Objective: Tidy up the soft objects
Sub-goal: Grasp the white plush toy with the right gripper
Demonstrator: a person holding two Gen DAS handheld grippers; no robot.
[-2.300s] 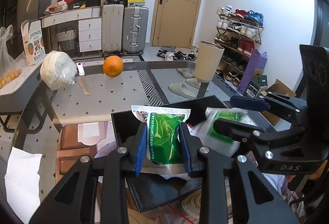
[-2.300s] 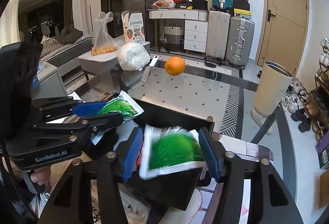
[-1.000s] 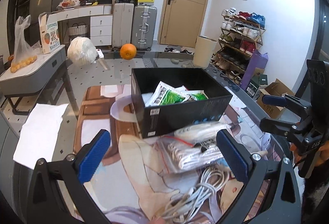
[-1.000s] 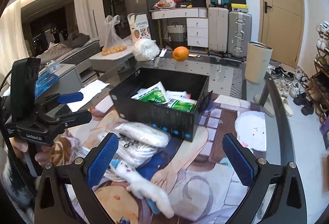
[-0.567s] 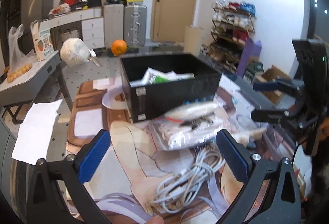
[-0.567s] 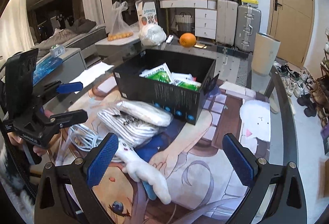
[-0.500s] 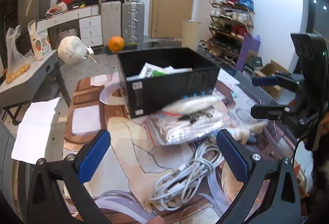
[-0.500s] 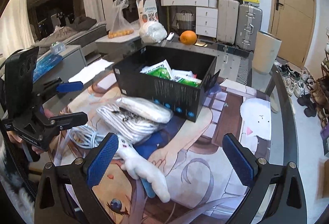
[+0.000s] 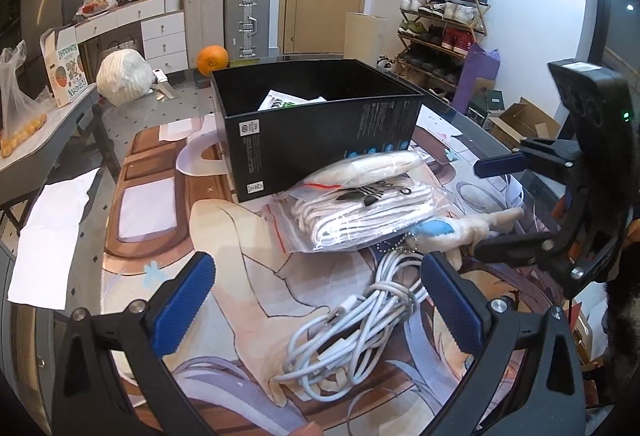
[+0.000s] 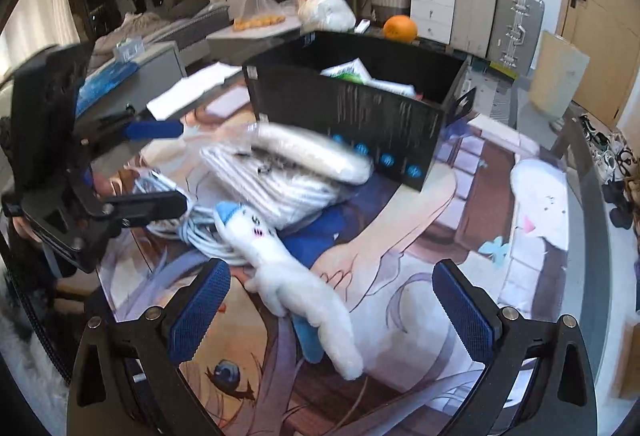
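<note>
A black box (image 9: 320, 132) (image 10: 352, 112) stands on the printed mat and holds green-and-white packets (image 10: 352, 70). In front of it lie a clear bag of white socks (image 9: 360, 212) (image 10: 276, 180), a white pouch (image 9: 372, 164) on top, a white plush toy (image 10: 296, 276) (image 9: 460, 232) and a coiled white cable (image 9: 360, 320). My left gripper (image 9: 318, 306) is open and empty over the cable. My right gripper (image 10: 330, 306) is open and empty, its fingers either side of the plush toy.
An orange (image 9: 212, 58), a white wrapped bundle (image 9: 122, 76) and a knife lie on the glass table (image 9: 132, 116) behind the box. White paper (image 9: 52, 236) lies at the left edge. Suitcases, drawers and a shoe rack stand beyond.
Both grippers let go of their green packets in the box, opened and drew back. They have since dropped lower and closer to the cable and plush toy.
</note>
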